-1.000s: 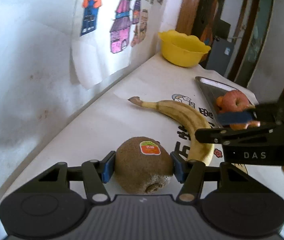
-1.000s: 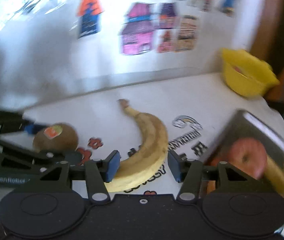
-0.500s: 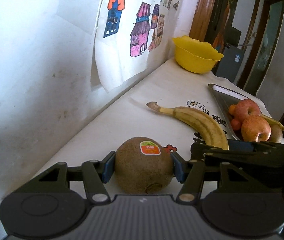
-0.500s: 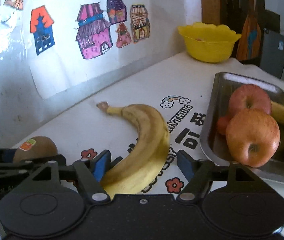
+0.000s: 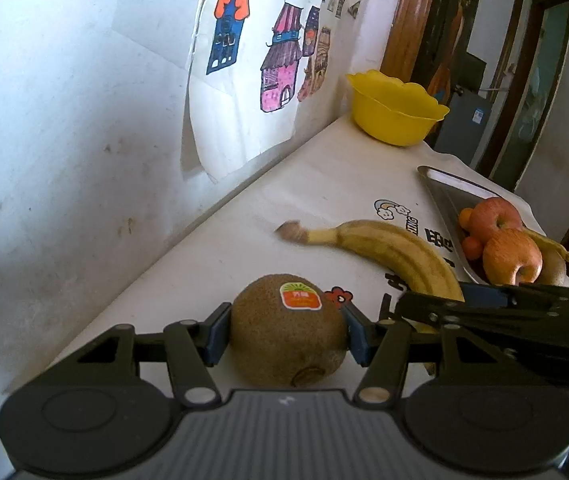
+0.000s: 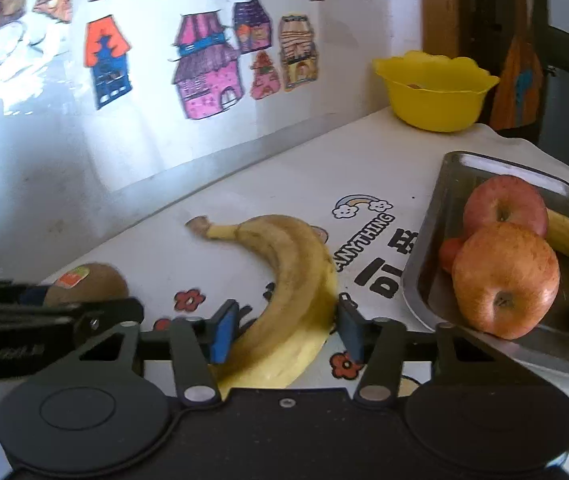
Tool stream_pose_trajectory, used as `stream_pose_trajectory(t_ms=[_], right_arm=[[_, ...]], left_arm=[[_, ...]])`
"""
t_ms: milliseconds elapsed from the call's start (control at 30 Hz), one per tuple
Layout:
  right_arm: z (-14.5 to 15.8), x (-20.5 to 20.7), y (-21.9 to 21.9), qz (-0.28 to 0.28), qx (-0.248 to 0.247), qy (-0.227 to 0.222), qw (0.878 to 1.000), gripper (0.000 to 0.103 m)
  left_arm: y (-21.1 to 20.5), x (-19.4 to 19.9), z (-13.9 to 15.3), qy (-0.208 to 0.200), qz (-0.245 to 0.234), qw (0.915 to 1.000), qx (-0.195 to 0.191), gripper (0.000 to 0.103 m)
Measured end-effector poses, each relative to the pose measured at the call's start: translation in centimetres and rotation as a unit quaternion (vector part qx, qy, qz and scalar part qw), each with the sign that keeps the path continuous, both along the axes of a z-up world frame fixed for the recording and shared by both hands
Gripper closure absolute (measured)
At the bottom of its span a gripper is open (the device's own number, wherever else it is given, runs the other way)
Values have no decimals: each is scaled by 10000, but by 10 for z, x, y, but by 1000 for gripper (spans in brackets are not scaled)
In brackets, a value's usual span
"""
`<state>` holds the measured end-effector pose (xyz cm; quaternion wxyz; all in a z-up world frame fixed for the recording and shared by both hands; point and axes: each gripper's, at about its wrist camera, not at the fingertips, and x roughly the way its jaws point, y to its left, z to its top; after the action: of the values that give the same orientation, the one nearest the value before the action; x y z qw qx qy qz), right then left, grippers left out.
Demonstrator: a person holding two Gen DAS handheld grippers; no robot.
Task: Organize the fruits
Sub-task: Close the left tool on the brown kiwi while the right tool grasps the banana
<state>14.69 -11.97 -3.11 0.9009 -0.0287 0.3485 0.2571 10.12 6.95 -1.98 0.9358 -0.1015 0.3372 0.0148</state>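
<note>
A brown kiwi (image 5: 284, 332) with an orange sticker sits between the blue pads of my left gripper (image 5: 286, 334), which is shut on it low over the white table. A yellow banana (image 6: 292, 272) lies on the tablecloth and runs slantwise between the pads of my right gripper (image 6: 286, 334). The right pad presses on the banana and the left pad is at its side. The right wrist view has the kiwi (image 6: 88, 284) at far left behind the left gripper's fingers (image 6: 44, 312). The banana (image 5: 396, 248) lies just right of the kiwi in the left wrist view.
A metal tray (image 6: 424, 276) at the right holds two apples (image 6: 504, 280), small orange fruits, another banana and a kiwi. A yellow bowl (image 6: 432, 92) stands at the table's far end. A wall with house drawings runs along the left. Doorways lie beyond.
The right gripper's jaws have narrowed onto the banana, and the banana's stem end has shifted a little. The left gripper keeps the kiwi and has barely moved.
</note>
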Motion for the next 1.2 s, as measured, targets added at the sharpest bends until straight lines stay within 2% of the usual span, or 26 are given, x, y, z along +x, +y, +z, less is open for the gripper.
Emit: stream_pose_trajectory(t_ms=[67, 267, 367, 433, 600, 700, 867, 1067, 1200], right_arm=[[1, 2, -5, 159, -31, 100, 9998, 53], [-6, 14, 5, 54, -45, 107, 9999, 51], [-11, 7, 14, 29, -316, -178, 9993, 53], [-12, 5, 11, -33, -273, -224, 9994, 60], [-11, -1, 2, 21, -226, -214, 9995, 63], [-10, -8, -3, 76, -260, -236, 9994, 64], [-12, -2, 0, 92, -243, -255, 9993, 59], [-11, -6, -2, 144, -250, -363, 9989, 64], [-9, -17, -1, 197, -606, -669, 9957, 64]], left_arm=[[0, 0, 0, -7, -6, 10000, -3, 41], [-3, 0, 0, -12, 18, 10000, 32, 41], [-3, -1, 0, -15, 18, 10000, 57, 41], [-4, -1, 0, -23, 7, 10000, 71, 41], [-9, -2, 0, -35, -103, 9999, 42, 41], [-15, -2, 0, -55, -189, 9998, 25, 41], [-26, -2, -2, -98, -259, 9996, 72, 41], [-26, -4, -1, -98, -215, 9997, 107, 41], [-26, -5, 2, -154, -202, 9996, 91, 41]])
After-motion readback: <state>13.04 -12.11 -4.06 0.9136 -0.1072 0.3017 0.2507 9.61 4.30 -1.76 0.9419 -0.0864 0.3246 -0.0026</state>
